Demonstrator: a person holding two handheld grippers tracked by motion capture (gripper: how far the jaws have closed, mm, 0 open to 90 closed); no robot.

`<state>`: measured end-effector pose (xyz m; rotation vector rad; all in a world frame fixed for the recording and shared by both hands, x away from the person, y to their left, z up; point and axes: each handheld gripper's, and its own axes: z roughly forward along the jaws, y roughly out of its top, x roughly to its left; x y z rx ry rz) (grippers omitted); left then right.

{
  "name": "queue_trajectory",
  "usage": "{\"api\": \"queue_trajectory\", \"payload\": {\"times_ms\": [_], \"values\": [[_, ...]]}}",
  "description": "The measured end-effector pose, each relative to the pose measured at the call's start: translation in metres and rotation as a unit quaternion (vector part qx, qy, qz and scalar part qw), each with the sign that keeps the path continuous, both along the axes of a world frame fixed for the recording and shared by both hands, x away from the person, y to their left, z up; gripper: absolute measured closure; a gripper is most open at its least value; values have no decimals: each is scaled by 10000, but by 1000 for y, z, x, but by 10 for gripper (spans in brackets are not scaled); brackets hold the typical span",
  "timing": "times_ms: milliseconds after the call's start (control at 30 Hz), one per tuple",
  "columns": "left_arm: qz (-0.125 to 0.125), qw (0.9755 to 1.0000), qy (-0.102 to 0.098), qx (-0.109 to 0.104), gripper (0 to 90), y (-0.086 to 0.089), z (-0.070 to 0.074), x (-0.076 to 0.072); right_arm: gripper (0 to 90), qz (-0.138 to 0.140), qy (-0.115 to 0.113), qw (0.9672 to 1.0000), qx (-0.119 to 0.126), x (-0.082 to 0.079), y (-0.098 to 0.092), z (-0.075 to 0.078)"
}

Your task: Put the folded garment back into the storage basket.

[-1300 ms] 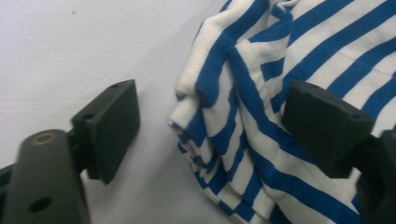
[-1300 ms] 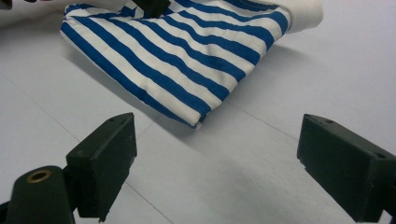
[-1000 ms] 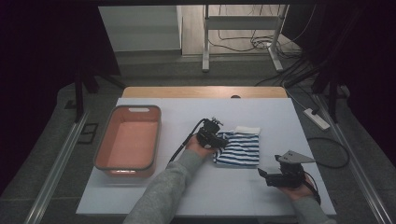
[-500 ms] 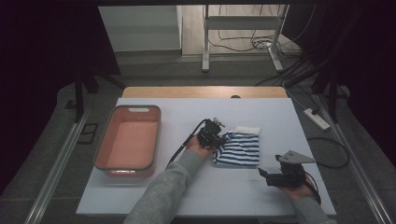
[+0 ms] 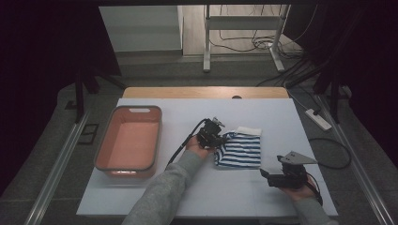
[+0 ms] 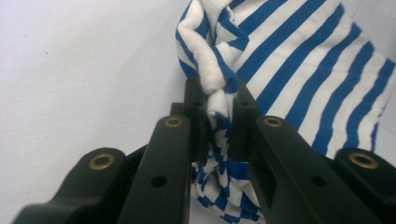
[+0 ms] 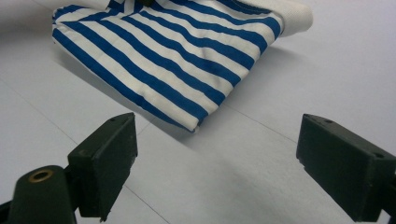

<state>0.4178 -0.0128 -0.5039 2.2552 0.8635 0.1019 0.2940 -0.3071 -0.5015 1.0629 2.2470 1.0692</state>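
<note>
A folded blue-and-white striped cloth (image 5: 240, 149) lies on the white table (image 5: 263, 112), right of centre. My left gripper (image 5: 218, 138) sits at the cloth's left edge, shut on a bunched fold of the striped cloth (image 6: 219, 93) that rises between its black jaws. My right gripper (image 5: 265, 175) rests near the table's front right, open, with nothing between its jaws. In the right gripper view its fingers (image 7: 109, 158) stand wide apart, and the cloth (image 7: 177, 56) lies a short way beyond them.
An orange-pink tub (image 5: 129, 141) with a grey rim stands at the left of the table. A wooden strip (image 5: 206, 92) runs along the far edge. Cables and a power strip (image 5: 318, 119) lie on the floor to the right.
</note>
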Motion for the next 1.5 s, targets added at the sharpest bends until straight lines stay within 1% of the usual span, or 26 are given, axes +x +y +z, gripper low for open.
{"api": "queue_trajectory", "payload": {"times_ms": [267, 367, 467, 500, 600, 867, 900, 933, 967, 1000, 1067, 1133, 1200, 1267, 1300, 1333, 1500], "values": [[-62, 9999, -4, -148, 814, 5, 10, -4, 132, -17, -14, 10000, 25, 0, -1, 0], [-63, 9998, -15, -188, 815, 6, 12, -5, 133, -17, -17, 10000, 23, 0, -1, 0], [-66, 9996, 7, -279, 814, 9, 14, -7, 133, -19, -21, 10000, 16, 0, -1, 0], [-66, 9996, 7, -279, 815, 9, 14, -7, 133, -19, -21, 10000, 16, 0, -1, 0], [-45, 9992, 52, -405, 816, 12, 17, -8, 134, -28, -40, 10000, 20, -1, -1, 1], [-33, 9981, 15, -611, 817, 20, 28, -12, 137, -67, -90, 9999, 43, -2, -2, 2], [-33, 9981, 15, -611, 817, 20, 28, -12, 137, -67, -90, 9999, 43, -2, -2, 2], [-24, 9975, 29, -701, 817, 23, 31, -13, 138, -79, -103, 9999, 67, -2, -2, 2], [-24, 9975, 29, -701, 817, 23, 31, -13, 138, -89, -99, 9999, 73, -2, -2, 2], [-19, 9968, 26, -802, 818, 26, 36, -15, 138, -93, -92, 9999, 71, -2, -2, 2], [-17, 9964, 21, -842, 818, 28, 38, -15, 138, -95, -84, 9999, 58, -2, -2, 2], [-8, 9956, -28, -937, 818, 34, 45, -18, 138, -93, -85, 9999, 46, -2, -2, 2], [3, 9954, -38, -958, 818, 35, 46, -19, 138, -91, -89, 9999, 45, -2, -2, 2], [-2, 9946, -96, -1030, 818, 40, 53, -22, 138, -92, -88, 9999, 51, -2, -2, 2], [-2, 9946, -96, -1030, 818, 40, 53, -22, 138, -92, -88, 9999, 51, -2, -2, 2], [19, 9942, -151, -1068, 818, 44, 58, -24, 138, -89, -91, 9999, 58, -2, -2, 2], [57, 9936, -177, -1112, 818, 51, 63, -25, 138, -92, -89, 9999, 75, -2, -2, 2]]}}
